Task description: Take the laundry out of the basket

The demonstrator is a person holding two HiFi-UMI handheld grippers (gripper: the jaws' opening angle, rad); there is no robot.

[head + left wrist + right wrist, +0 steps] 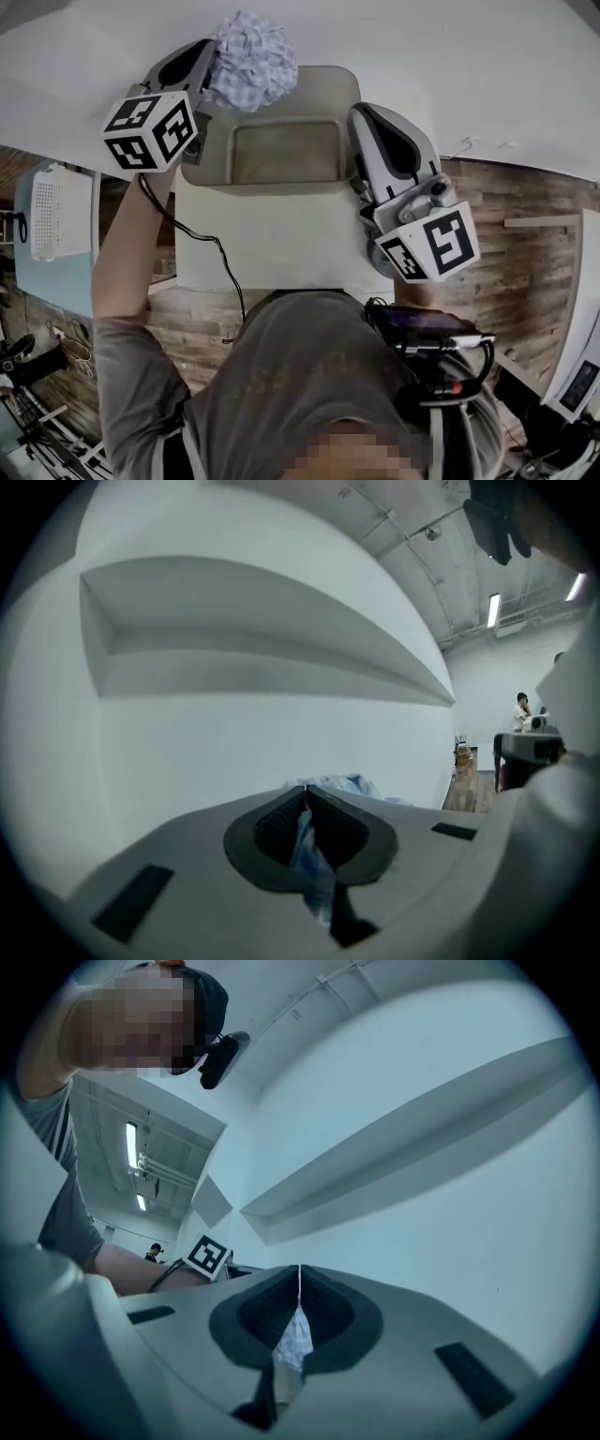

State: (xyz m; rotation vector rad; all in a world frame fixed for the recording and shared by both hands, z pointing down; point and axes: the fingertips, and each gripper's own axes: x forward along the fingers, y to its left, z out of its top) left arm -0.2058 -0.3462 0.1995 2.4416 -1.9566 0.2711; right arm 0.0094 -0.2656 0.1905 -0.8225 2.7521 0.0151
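Overhead, we see the left gripper (212, 58) at the far left corner of the basket (281, 174), a bunched blue-checked cloth (251, 61) at its tip, and the right gripper (364, 118) by the basket's right rim on the white counter (272, 246). In the left gripper view, our fingers (272, 822) are clenched on a blue fold of that cloth (309, 855). In the right gripper view, our fingers (328, 1309) pinch a pale fabric strip (295, 1340).

The basket (274, 120) lies between left gripper (208, 64) and right gripper (362, 114), laundry (251, 61) over its far left corner.
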